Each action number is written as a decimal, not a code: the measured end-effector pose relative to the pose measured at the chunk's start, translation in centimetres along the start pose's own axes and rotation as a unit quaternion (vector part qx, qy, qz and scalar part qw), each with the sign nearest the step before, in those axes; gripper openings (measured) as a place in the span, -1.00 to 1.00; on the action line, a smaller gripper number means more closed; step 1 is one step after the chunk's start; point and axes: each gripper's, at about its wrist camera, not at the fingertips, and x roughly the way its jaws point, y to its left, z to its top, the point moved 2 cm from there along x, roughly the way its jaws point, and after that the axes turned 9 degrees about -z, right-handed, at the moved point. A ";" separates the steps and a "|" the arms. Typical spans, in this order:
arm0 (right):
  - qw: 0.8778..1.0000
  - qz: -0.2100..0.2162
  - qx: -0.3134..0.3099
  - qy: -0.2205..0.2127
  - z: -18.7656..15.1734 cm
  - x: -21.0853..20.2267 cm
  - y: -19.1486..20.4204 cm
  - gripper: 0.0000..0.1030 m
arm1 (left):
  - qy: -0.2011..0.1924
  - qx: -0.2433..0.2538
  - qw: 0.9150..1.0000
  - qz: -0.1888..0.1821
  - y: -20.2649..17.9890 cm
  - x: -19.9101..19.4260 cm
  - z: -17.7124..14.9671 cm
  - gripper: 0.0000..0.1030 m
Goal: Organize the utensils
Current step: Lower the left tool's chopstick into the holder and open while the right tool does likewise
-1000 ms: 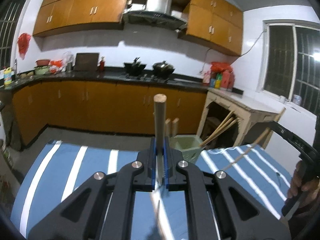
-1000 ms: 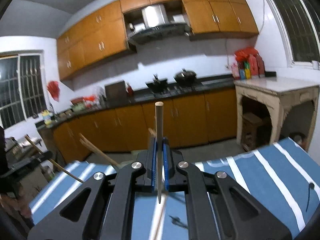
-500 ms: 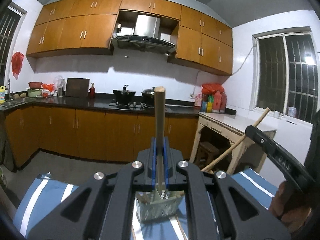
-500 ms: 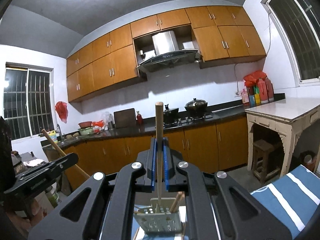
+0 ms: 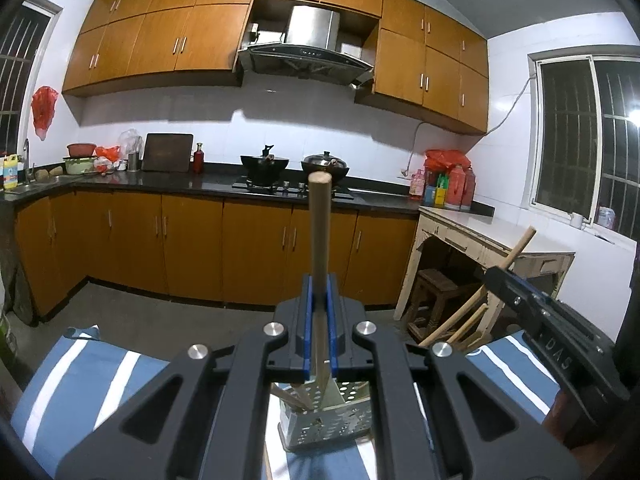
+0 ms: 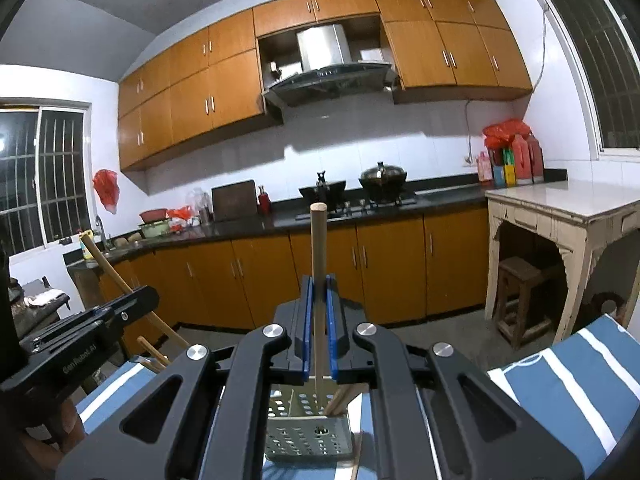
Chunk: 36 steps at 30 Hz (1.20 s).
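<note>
L wrist: left gripper (image 5: 319, 320) clamped on wooden utensil handle (image 5: 319, 232), upright, tip above perforated metal holder (image 5: 320, 420).
R wrist: right gripper (image 6: 319, 320) clamped on thin wooden stick (image 6: 318, 264), lower end inside the holder (image 6: 308, 432) on striped cloth (image 6: 560, 384).

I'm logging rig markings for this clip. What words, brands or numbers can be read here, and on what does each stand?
"DAS": on the side of the right gripper, seen from the left wrist; more letters may be hidden.
"GenRobot.AI": on the side of the left gripper, small but legible.
Labels on the counter bottles: too small to read.
</note>
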 end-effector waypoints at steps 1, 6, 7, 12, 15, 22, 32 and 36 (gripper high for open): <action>1.000 0.000 0.000 0.003 0.0 0.3 0.1 -0.86 | 0.003 0.001 1.000 0.001 0.0 0.4 -0.2 -0.86; 0.999 0.011 0.001 0.031 -0.6 0.6 0.3 -0.76 | 0.024 -0.005 1.000 0.005 0.3 1.3 -1.2 -0.79; 1.000 0.009 0.001 0.029 -0.6 0.4 0.2 -0.47 | 0.024 -0.005 1.000 0.005 0.5 1.2 -1.3 -0.75; 1.000 0.008 0.015 0.015 -0.1 -1.5 -0.7 -0.18 | 0.019 -0.015 1.000 0.010 1.3 0.0 -1.2 -0.58; 1.000 0.006 0.016 0.010 -0.1 -3.3 -1.5 -0.18 | 0.015 -0.023 1.000 0.008 1.6 -1.5 -1.2 -0.49; 0.999 -0.027 0.002 0.033 -3.3 -5.9 -4.2 -0.18 | 0.027 -0.019 0.999 0.032 2.5 -6.5 -4.0 -0.37; 0.975 -0.053 0.001 0.216 -15.3 -2.5 -5.6 -0.18 | 0.157 -0.042 0.982 0.091 7.3 -7.0 -15.3 -0.34; 0.961 -0.035 -0.009 0.275 -18.5 -1.0 -3.4 -0.18 | 0.207 -0.052 0.973 0.089 8.0 -5.8 -18.7 -0.34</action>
